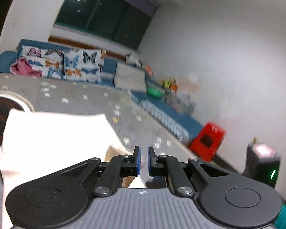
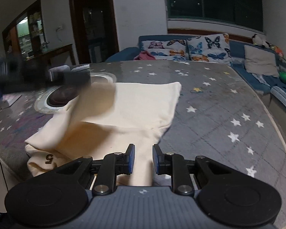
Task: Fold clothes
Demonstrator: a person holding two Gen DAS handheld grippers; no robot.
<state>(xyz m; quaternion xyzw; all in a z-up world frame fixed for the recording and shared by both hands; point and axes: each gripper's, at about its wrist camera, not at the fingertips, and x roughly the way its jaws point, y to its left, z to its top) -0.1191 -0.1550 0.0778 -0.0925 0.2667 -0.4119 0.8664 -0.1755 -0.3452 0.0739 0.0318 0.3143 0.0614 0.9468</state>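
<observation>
A cream garment (image 2: pixel 139 103) lies partly folded on the grey star-patterned table cover (image 2: pixel 219 114), with a dark "5" printed near its left front corner. My right gripper (image 2: pixel 143 149) is at the garment's near edge, shut on a strip of the cream cloth that runs up between its blue pads. In the left wrist view the garment (image 1: pixel 53 143) lies low on the left. My left gripper (image 1: pixel 144 150) hovers past its right edge with a narrow gap and nothing between the pads. It also shows as a dark blur, the left gripper (image 2: pixel 38 78), over the garment's far left.
A round dark recess (image 2: pixel 57 97) is set in the table beside the garment. A blue sofa (image 2: pixel 236 47) with butterfly cushions runs behind and along the right side. A red toy car (image 1: pixel 207 141) and a dark box with a green light (image 1: pixel 263 164) sit off the table's right edge.
</observation>
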